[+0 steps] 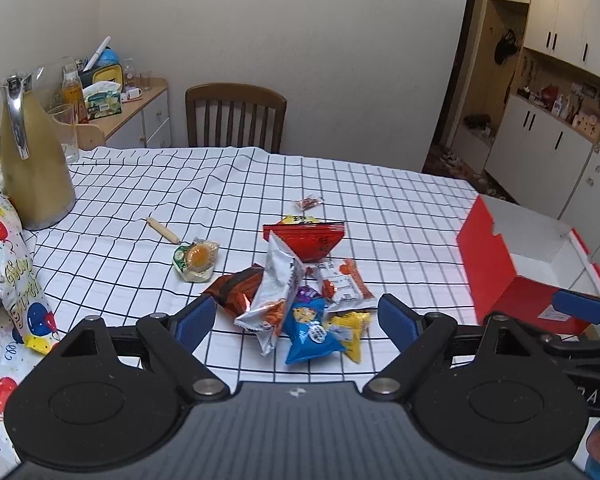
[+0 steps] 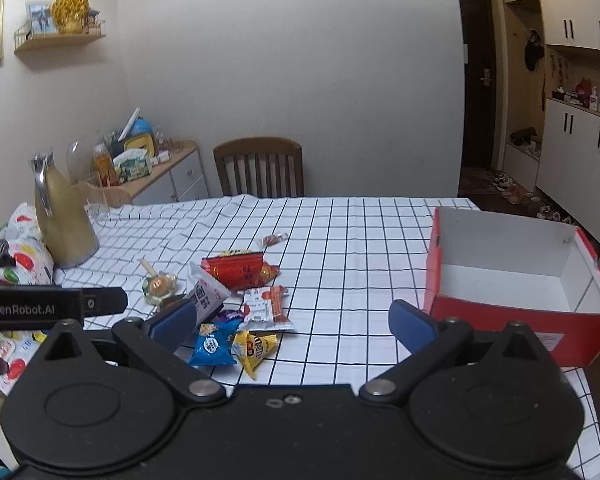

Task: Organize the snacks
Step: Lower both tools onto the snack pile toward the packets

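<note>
Snacks (image 1: 300, 296) lie in a loose heap on the checked table (image 1: 400, 208), a blue packet (image 1: 310, 332) and a yellow packet (image 2: 256, 350) nearest me. My left tongs (image 1: 296, 322) hover above the heap, spread wide, gripping nothing. My right tongs (image 2: 292, 326) stand spread too, empty, between the heap and the red box (image 2: 500, 312). That box sits open at the table's right edge, apart from the heap.
</note>
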`<state>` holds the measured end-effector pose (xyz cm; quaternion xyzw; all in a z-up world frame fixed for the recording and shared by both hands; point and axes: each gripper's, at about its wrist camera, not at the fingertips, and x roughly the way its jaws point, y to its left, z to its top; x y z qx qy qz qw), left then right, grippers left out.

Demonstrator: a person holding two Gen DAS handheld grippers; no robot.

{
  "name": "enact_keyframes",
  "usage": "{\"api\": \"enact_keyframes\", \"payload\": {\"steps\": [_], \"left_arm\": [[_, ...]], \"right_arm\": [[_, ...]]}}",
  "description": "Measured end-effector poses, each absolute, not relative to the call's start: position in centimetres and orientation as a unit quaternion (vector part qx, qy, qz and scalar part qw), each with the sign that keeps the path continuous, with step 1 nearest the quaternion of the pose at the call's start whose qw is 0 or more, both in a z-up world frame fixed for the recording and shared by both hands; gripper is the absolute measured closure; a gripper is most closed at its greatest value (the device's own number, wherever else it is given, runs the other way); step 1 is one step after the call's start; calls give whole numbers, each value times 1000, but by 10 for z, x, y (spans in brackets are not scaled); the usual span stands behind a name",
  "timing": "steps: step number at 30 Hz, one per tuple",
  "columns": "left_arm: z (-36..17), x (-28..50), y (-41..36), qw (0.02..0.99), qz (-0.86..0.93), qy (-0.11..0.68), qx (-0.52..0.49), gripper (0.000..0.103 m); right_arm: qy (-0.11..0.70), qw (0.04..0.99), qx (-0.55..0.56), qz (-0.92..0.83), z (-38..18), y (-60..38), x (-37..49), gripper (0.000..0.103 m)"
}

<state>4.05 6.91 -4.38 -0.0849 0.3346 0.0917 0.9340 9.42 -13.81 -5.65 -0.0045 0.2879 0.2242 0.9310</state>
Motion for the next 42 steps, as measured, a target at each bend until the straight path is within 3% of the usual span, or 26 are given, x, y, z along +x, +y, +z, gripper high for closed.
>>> {"api": "enact_keyframes", "payload": {"steps": [14, 24, 42], "left_arm": [[-81, 105, 97, 917, 74, 383, -85, 14], [-102, 135, 106, 903, 71, 416, -85, 14], [-128, 167, 116, 890, 56, 442, -99, 15]], "right_arm": [[339, 903, -41, 262, -108, -98, 140, 10], [374, 884, -57, 274, -142, -74, 169, 23], [439, 859, -59, 258, -183, -46, 204, 33]]}}
